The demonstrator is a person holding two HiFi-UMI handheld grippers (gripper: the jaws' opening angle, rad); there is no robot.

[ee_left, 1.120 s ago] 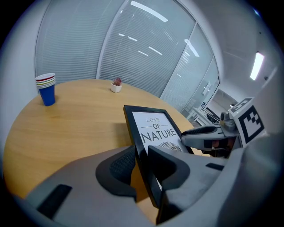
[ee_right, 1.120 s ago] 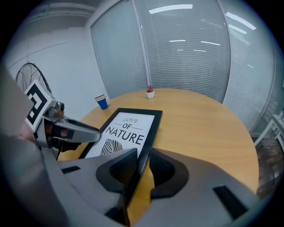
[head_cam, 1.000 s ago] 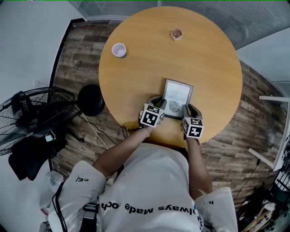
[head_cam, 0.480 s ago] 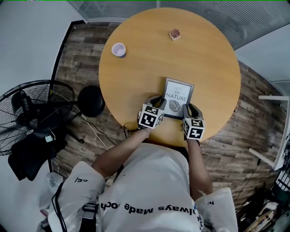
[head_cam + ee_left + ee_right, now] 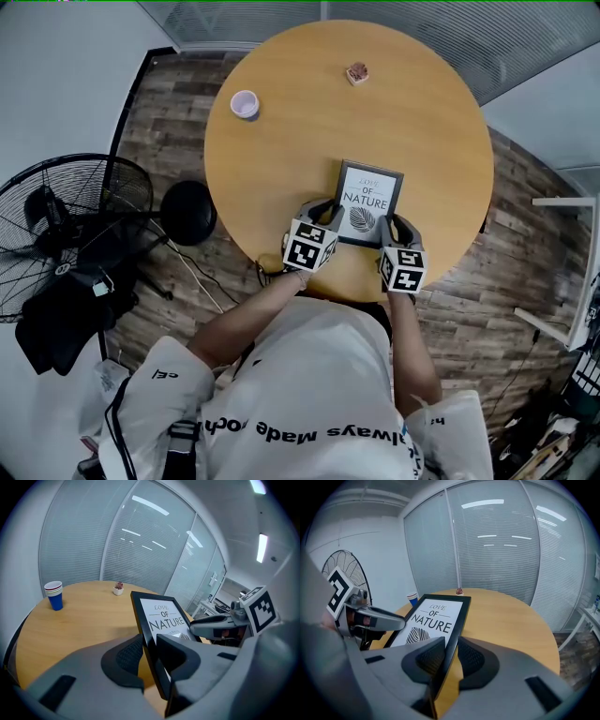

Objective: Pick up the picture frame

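Two claws on the picture frame (image 5: 368,202), is that what you have?

Yes. Your left claw (image 5: 325,210) is shut tight on the frame's left side, down by the corner near you. Your right claw (image 5: 394,227) is shut tight on its right side, also by the near corner.

How do you know they are gripping?

Look along your left claw (image 5: 151,645). One pad is under the black rim and one is on top, with the frame (image 5: 159,616) pinched between them. Your right claw (image 5: 451,648) does the same with the other rim of the frame (image 5: 433,616).

Where is the frame?

It is over the near part of the round wooden bench (image 5: 309,131), just in front of you. It faces up, and you can read "LOVE OF NATURE" on it, with a leaf drawn below. It makes a soft shadow on the wood. I cannot tell if its far edge touches the bench.

What else is on the bench?

One cup (image 5: 246,103) sits far off to your left, and a tiny plant pot (image 5: 357,72) sits at the far side. Both are well apart from the frame. A black fan (image 5: 66,225) stands on the floor to your left.
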